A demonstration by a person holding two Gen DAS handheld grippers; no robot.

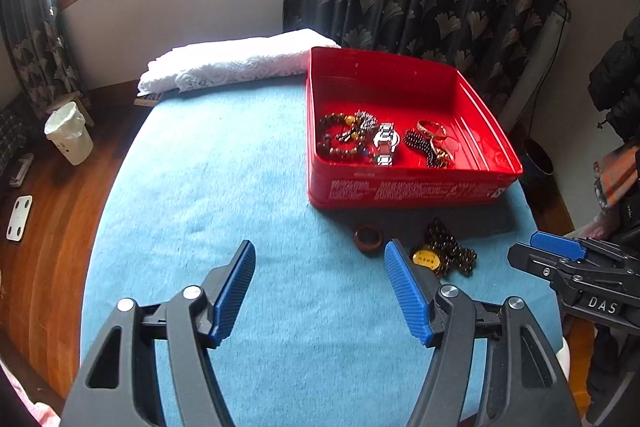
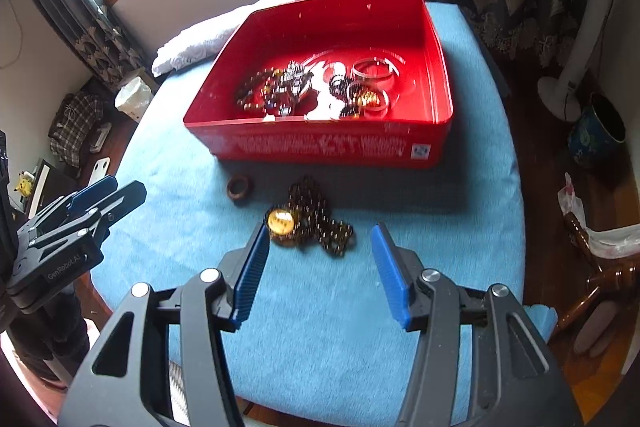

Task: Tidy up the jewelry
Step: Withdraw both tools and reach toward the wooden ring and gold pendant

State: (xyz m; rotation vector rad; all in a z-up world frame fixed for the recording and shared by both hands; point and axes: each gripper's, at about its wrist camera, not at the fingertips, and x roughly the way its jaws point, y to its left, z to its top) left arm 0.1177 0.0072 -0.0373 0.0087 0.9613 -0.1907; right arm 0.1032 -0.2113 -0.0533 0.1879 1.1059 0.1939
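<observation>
Both claws hang released above a blue-covered bench [image 1: 240, 155], gripping nothing. The left claw [image 1: 320, 259] stands wide open over bare cloth, its right pad just beside a dark beaded necklace [image 2: 320, 219] with a gold pendant [image 1: 426, 260]. The right claw [image 2: 318, 241], equally spread, frames that necklace from the near side without touching it. A brown ring [image 1: 367, 236] lies near it, in front of the red tin [image 1: 412, 187] holding bracelets, a watch [image 1: 385, 143] and bangles.
</observation>
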